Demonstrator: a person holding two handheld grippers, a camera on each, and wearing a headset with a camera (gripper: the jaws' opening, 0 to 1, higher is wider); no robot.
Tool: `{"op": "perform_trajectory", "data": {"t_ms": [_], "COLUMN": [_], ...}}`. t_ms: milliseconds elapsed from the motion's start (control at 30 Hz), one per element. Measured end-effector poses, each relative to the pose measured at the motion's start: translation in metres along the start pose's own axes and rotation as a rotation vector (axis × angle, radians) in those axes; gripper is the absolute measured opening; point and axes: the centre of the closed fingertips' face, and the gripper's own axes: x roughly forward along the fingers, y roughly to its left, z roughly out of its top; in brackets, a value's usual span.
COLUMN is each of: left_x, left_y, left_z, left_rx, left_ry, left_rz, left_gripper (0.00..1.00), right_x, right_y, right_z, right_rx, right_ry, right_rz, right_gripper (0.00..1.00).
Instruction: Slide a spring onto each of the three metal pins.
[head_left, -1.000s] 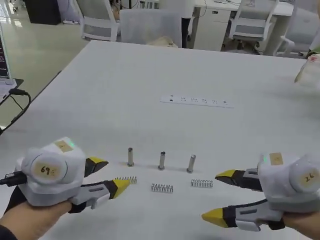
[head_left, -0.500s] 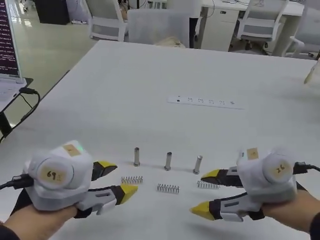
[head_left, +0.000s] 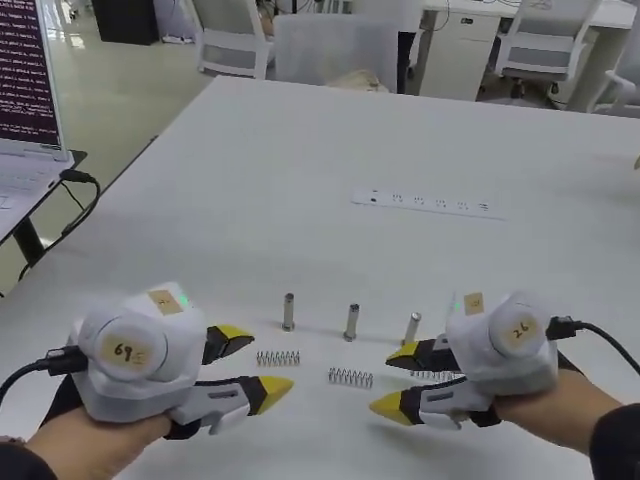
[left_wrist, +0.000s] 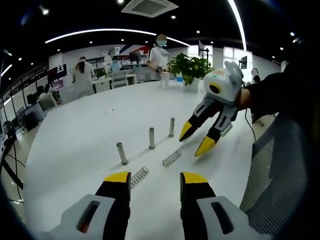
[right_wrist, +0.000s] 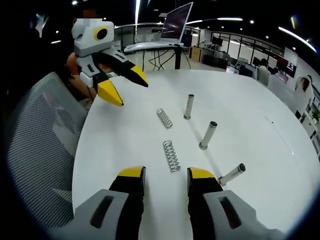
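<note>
Three short metal pins stand in a row on the white table: left pin (head_left: 289, 311), middle pin (head_left: 351, 322), right pin (head_left: 411, 328). In front of them lie a left spring (head_left: 278, 358) and a middle spring (head_left: 350, 377). A third spring (head_left: 428, 375) peeks out between the right gripper's fingers. My left gripper (head_left: 258, 360) is open just left of the left spring (left_wrist: 139, 176). My right gripper (head_left: 393, 380) is open beside the right pin (right_wrist: 231, 174), with the middle spring (right_wrist: 171, 155) ahead of it. Neither gripper holds anything.
A white power strip (head_left: 428, 204) lies further back on the table. A laptop (head_left: 20, 90) stands on a side stand at the left, with a cable (head_left: 75, 200) below it. Office chairs (head_left: 335, 45) line the far edge.
My right gripper has moved left and closer to the right pin, now covering most of the right spring. The left gripper has kept its place by the left spring. The head camera shifted.
</note>
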Motion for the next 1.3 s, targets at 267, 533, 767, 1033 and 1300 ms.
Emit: {"op": "perform_trajectory", "data": {"t_ms": [267, 533, 767, 1033, 1300], "left_x": [0.001, 0.003, 0.004, 0.004, 0.005], "left_y": [-0.005, -0.008, -0.011, -0.012, -0.013], "left_z": [-0.001, -0.001, -0.001, -0.001, -0.002], "left_rx": [0.003, 0.007, 0.016, 0.019, 0.028], "left_ry": [0.008, 0.013, 0.016, 0.016, 0.018], "left_rz": [-0.016, -0.029, -0.046, -0.055, -0.067], "left_gripper": [0.32, 0.31, 0.30, 0.29, 0.28], "right_x": [0.014, 0.022, 0.029, 0.032, 0.033], "right_y": [-0.004, -0.009, -0.008, -0.008, -0.008], "right_z": [-0.001, -0.004, -0.006, -0.008, -0.006], "right_rx": [-0.009, -0.012, -0.018, -0.026, -0.052], "right_ry": [0.023, 0.046, 0.062, 0.065, 0.065], "right_rz": [-0.006, -0.009, -0.004, -0.010, -0.023], "right_gripper": [0.25, 0.22, 0.18, 0.15, 0.09]}}
